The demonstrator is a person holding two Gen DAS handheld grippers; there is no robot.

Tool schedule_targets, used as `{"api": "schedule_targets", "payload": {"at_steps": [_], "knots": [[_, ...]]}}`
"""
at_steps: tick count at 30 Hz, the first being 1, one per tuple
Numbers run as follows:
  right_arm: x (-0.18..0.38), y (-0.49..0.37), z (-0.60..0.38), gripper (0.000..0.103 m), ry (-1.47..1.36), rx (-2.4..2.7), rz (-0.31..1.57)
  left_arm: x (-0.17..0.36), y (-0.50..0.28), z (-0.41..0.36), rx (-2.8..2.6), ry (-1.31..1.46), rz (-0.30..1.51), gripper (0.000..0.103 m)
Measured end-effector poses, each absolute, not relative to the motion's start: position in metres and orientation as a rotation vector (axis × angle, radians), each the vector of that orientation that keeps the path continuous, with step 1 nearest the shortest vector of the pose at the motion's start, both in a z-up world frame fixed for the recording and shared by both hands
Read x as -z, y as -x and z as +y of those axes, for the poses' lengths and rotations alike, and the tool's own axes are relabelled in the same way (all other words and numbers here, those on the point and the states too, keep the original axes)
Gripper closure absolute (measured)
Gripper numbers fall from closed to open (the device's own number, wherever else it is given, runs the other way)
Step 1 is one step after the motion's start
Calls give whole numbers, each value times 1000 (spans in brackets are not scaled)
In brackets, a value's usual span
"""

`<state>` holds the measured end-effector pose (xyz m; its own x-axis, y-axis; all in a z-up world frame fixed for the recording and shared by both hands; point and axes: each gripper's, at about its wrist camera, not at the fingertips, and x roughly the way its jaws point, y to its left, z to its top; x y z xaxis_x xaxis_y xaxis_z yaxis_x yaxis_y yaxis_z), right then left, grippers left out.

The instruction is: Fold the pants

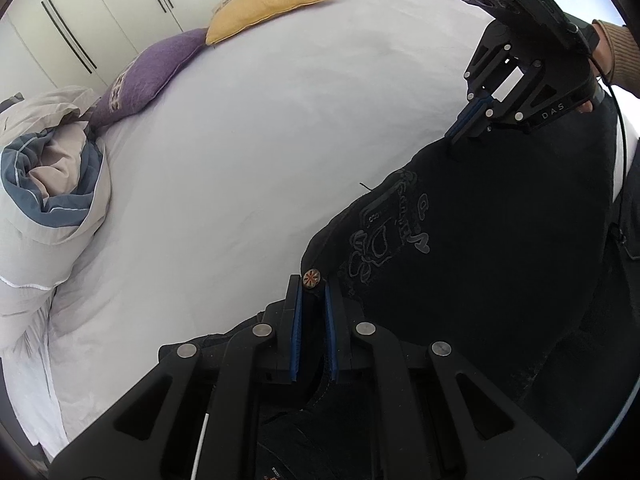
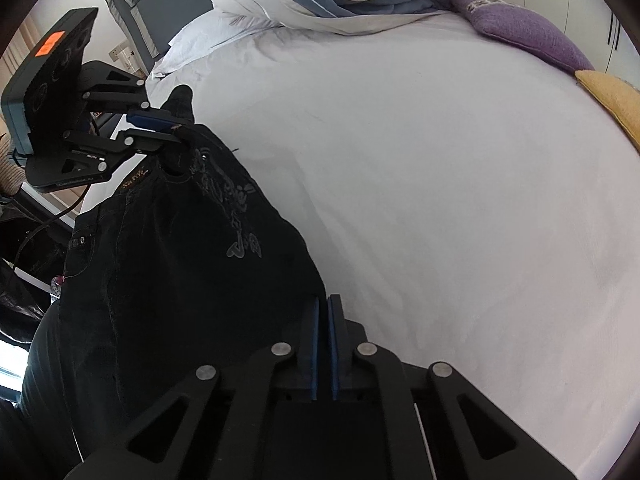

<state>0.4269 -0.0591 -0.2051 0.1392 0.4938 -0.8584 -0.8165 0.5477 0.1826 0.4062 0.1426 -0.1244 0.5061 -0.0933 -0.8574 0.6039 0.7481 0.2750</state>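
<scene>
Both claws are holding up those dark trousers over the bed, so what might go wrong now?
The left gripper pinches only the waistband corner of the black embroidered jeans beside the metal button, so the fabric might slip out. The right gripper also bites just an edge. The jeans could land crooked on the white bedsheet.

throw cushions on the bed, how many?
2. The purple fabric cushion lies along the far edge of the white bed; the mustard-yellow cushion touches its end. The crumpled duvet could hide others.
</scene>
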Motion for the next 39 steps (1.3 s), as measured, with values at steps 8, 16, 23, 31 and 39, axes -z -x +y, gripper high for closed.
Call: {"api": "schedule_targets", "payload": {"at_steps": [8,16,23,31,39], "knots": [[195,-397,-37,99,437,-958,1011,113,-386,139,452,-600,937,94],[182,-389,-44,99,437,-918,981,102,-369,143,437,-581,910,94],[167,-350,-42,99,457,-964,940,90,-346,147,435,-576,890,94],[164,-282,-32,99,553,-1038,939,80,-305,152,444,-582,882,94],[153,-228,-34,99,612,-1079,941,81,-240,145,475,-627,888,94]]}}
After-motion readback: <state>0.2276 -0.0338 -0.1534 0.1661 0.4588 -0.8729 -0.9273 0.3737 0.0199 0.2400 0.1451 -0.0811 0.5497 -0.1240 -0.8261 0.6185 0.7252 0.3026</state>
